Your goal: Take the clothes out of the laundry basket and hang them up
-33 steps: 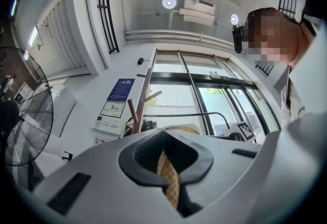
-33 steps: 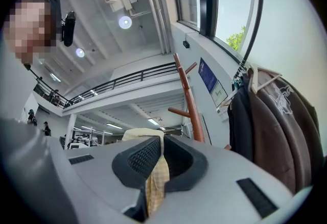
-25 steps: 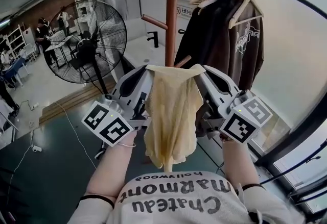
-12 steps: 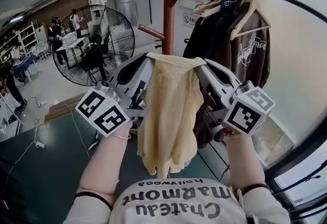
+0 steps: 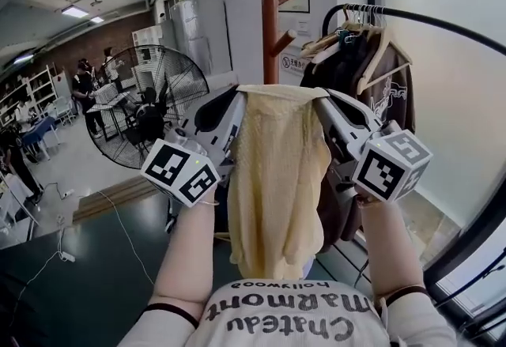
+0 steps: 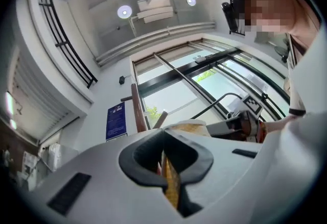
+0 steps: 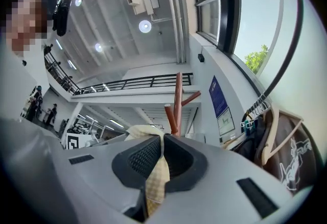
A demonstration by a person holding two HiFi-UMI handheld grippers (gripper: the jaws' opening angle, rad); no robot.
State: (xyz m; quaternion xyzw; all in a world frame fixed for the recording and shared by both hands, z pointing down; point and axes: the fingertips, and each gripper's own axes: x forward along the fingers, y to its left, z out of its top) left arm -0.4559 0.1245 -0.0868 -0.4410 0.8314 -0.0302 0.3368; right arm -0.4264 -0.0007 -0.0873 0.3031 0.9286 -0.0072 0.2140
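Observation:
A pale yellow garment hangs stretched between my two grippers, held high in front of the wooden coat stand. My left gripper is shut on the garment's left top corner; the cloth shows pinched between its jaws. My right gripper is shut on the right top corner, with the yellow cloth clamped in its jaws. The stand's pegs rise just beyond the garment. The laundry basket is not in view.
A clothes rail at the right carries dark jackets on hangers. A large standing fan is at the left, with a cable on the dark floor. People stand at tables far left.
Both grippers have lifted the yellow garment higher, up toward the coat stand's pegs. The grips have not changed.

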